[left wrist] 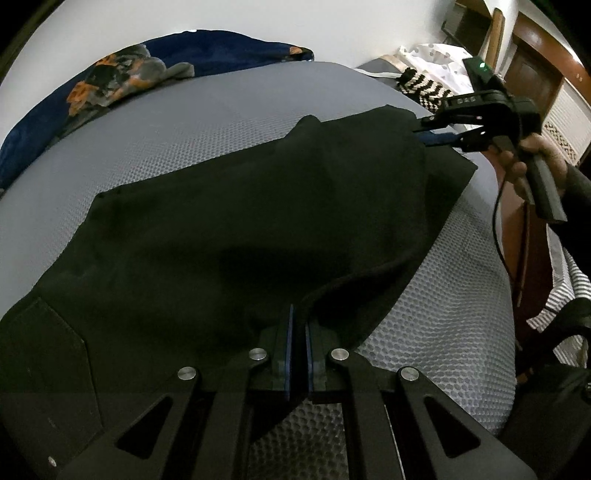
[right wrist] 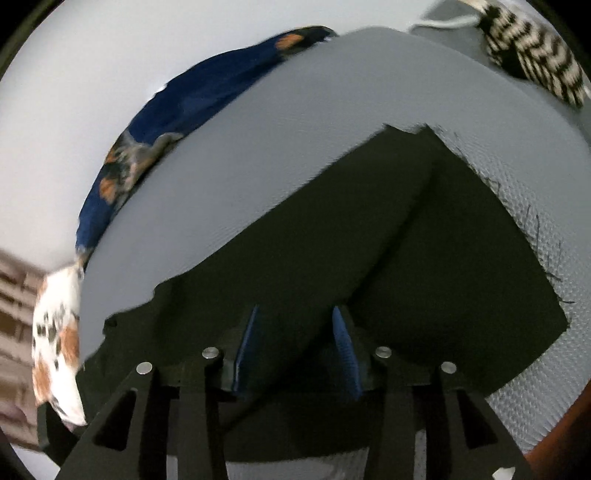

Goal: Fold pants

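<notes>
Nearest in the left wrist view, the left gripper (left wrist: 298, 332) points steeply down with its blue-padded jaws pinched tight on a raised fold of the black fabric pants (left wrist: 229, 221), which lie spread across the grey honeycomb-textured mattress (left wrist: 207, 122). The right gripper (right wrist: 295, 332) tilts down over the same dark cloth, its jaws standing partly apart with fabric lying beneath and between them; the pads do not press on it (that view is smeared by motion).

Only the left wrist view shows the right gripper from outside, at the far edge of the pants, with a person's hand (left wrist: 535, 155) wrapped round its handle and a black cable (left wrist: 496, 229) hanging below. Only the right wrist view shows the frayed threads along the pants' right edge.

Beyond, a navy blanket with orange patches (left wrist: 122, 77) lies against the white wall (left wrist: 258, 22), and a black-and-white zigzag knit (right wrist: 535, 55) sits at the mattress's far corner.
</notes>
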A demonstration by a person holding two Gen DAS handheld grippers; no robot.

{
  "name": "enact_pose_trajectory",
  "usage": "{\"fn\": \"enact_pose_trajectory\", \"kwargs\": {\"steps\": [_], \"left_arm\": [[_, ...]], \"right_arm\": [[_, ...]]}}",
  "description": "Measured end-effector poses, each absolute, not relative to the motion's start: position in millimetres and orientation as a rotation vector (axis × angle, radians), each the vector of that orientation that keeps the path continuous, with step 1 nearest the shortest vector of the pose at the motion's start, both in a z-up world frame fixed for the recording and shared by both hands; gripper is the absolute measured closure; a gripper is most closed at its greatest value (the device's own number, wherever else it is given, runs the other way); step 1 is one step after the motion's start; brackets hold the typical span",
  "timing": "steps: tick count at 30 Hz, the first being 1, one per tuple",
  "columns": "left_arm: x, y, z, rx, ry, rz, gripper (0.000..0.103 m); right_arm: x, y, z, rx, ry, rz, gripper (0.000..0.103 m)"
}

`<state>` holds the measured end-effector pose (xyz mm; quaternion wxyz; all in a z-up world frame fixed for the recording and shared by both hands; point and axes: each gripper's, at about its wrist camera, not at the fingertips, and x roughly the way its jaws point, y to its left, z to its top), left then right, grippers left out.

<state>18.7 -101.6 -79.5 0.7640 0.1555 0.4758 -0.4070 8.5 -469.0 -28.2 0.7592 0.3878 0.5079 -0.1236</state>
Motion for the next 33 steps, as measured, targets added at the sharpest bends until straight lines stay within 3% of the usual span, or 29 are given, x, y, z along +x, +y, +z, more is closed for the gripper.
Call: {"fn": "enact_pose_trajectory", "kwargs": {"steps": [3, 5, 8, 10, 18, 22, 33], "left_arm": [[18.0, -100.5, -80.2, 0.328, 1.039, -0.88, 0.097], [18.1, -100.4, -80.6, 0.324, 1.043, -0.876, 0.097], [19.3, -99.6, -80.5, 0.313, 1.045, -0.873, 0.097], [20.6, -97.8, -81.2, 0.302, 1.046, -0.873, 0.097], [21.8, -89.7, -82.8, 0.25, 1.055, -0.867, 0.097], [23.7, -87.8, -84.0, 0.23, 1.069, -0.859, 0.097], [29.0, -86.3, -89.5, 0.204, 1.098, -0.868, 0.097]], "right_arm": [[7.8, -472.5, -40.3, 0.889, 1.102, -0.304, 0.063], [10.1, -472.1, -34.7, 0.866, 1.077, -0.322, 0.08], [23.8, -469.7, -20.0, 0.802, 1.088, -0.318, 0.09], [38.4, -466.0, -7.4, 0.76, 1.089, -0.303, 0.091], [133.2, -435.0, 3.3, 0.632, 1.164, -0.221, 0.091], [177.0, -413.6, -17.5, 0.649, 1.237, -0.091, 0.075], [126.8, -469.8, 10.1, 0.77, 1.075, -0.105, 0.075]]}}
